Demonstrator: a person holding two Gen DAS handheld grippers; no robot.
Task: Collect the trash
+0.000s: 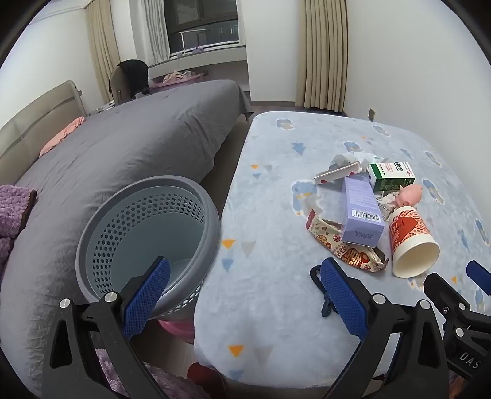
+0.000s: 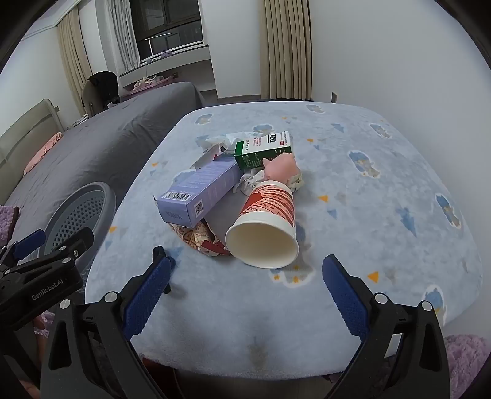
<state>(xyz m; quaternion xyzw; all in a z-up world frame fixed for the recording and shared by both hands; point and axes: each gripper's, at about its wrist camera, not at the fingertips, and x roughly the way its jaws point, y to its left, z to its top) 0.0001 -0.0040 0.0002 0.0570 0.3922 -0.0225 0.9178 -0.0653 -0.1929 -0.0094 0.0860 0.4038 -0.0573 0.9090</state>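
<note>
A heap of trash lies on a table under a light blue cloth point(image 2: 353, 214): a red-and-white paper cup point(image 2: 267, 227) point(image 1: 411, 242) on its side, a purple box point(image 2: 199, 193) point(image 1: 360, 211), a green-and-white box point(image 2: 264, 149) point(image 1: 391, 176), a crumpled printed wrapper point(image 1: 346, 248) point(image 2: 202, 239), tissue point(image 2: 221, 139) and a small pink pig figure point(image 2: 282, 167) point(image 1: 409, 195). My right gripper point(image 2: 245, 291) stands open just short of the cup's mouth. My left gripper point(image 1: 245, 294) is open with nothing in it, between the trash and a grey perforated bin point(image 1: 147, 236) point(image 2: 79, 214) to the table's left.
A bed with a grey cover point(image 1: 122, 159) runs along the left, behind the bin. A purple fuzzy blanket point(image 1: 15, 208) lies at the far left. A pink basin point(image 1: 178, 325) sits under the bin. Curtains point(image 1: 325, 52) and a window point(image 1: 202, 24) are at the back.
</note>
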